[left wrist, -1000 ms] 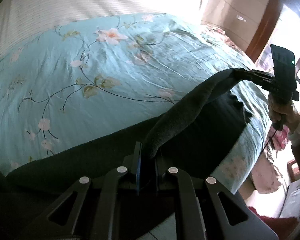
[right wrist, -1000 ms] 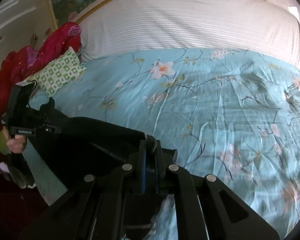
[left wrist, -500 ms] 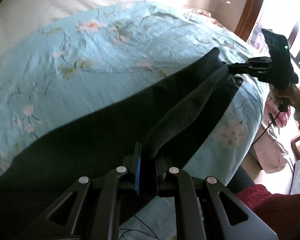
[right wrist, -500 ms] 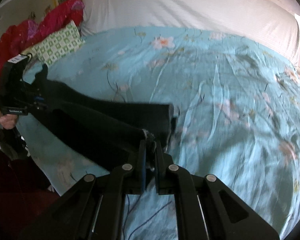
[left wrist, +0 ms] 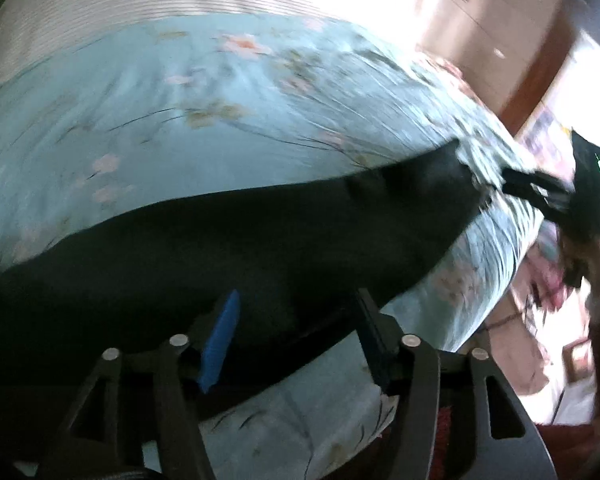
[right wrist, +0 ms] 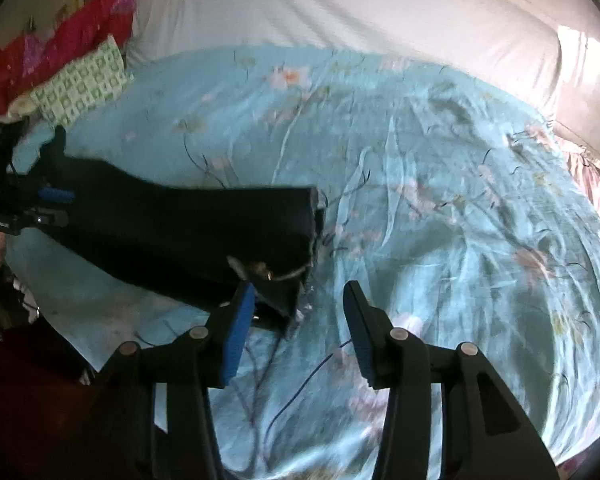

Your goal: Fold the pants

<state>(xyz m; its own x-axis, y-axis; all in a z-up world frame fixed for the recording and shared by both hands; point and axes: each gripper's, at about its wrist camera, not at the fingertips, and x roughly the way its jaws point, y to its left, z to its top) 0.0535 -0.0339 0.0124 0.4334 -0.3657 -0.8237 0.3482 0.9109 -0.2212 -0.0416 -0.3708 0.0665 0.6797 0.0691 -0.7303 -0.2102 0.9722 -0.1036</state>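
**Both tools spread; dark pants flat along the near edge of the bed**

Left wrist view: The left tool [left wrist: 296, 332] has its fingers spread wide, with nothing between them. The blue pad [left wrist: 220, 340] of one finger stands over the dark cloth. The black pants [left wrist: 260, 248] lie in a long band across the turquoise floral bedspread [left wrist: 188, 112], running from the lower left toward the far right. Their near long edge runs close to the bedspread's near edge, with a strip of bedspread showing between the fingers below the cloth. Their far end reaches a corner near the right tool [left wrist: 536, 192], which shows just beyond that end; the picture is blurred there, so contact cannot be judged. Past the far long edge, the bedspread is bare up to a white striped sheet [left wrist: 112, 4].

Right wrist view: The right tool [right wrist: 300, 312] is likewise spread, gripping nothing. The pants [right wrist: 188, 236] end in a straight cut edge just ahead of the left-hand finger, whose blue pad [right wrist: 240, 332] lies beside the cloth's corner. The other finger stands over bare bedspread [right wrist: 460, 208]. The left tool [right wrist: 40, 204] shows at the far end of the pants, spread. A green patterned pillow [right wrist: 84, 84] and red bedding [right wrist: 52, 48] lie beyond it. To the right of the pants the bedspread is wide and unoccupied, though wrinkled.
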